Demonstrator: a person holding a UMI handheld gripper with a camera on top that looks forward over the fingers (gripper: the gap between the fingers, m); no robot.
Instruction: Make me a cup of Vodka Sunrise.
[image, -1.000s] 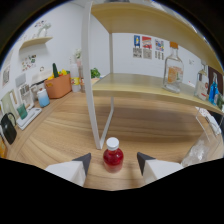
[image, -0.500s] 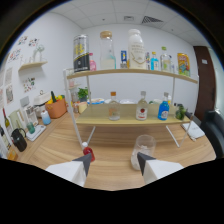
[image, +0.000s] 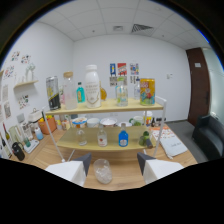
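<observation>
My gripper (image: 113, 166) is open, and nothing is pressed between its two pale fingers (image: 79, 167). A clear glass (image: 102, 172) with what looks like ice in it stands on the wooden table (image: 125, 179), just ahead of the fingers and a little toward the left one. Beyond it is a two-tier wooden shelf (image: 130, 105). On its top board are a tall white bottle (image: 91, 86), a dark can (image: 52, 93), a small blue bottle (image: 80, 92), a clear bottle (image: 121, 92) and a colourful carton (image: 147, 91). No red bottle is in view.
The lower board (image: 85, 146) carries bowls, a clear bottle (image: 101, 138), a blue bottle (image: 123, 138) and a green item (image: 145, 138). A dark armchair (image: 207, 136) sits at the right. A basket (image: 47, 124) and small items stand along the left wall.
The view has drawn back and risen, so the whole shelf now shows. The red bottle with the white cap has left the view. The glass now stands nearly centred ahead of the fingers.
</observation>
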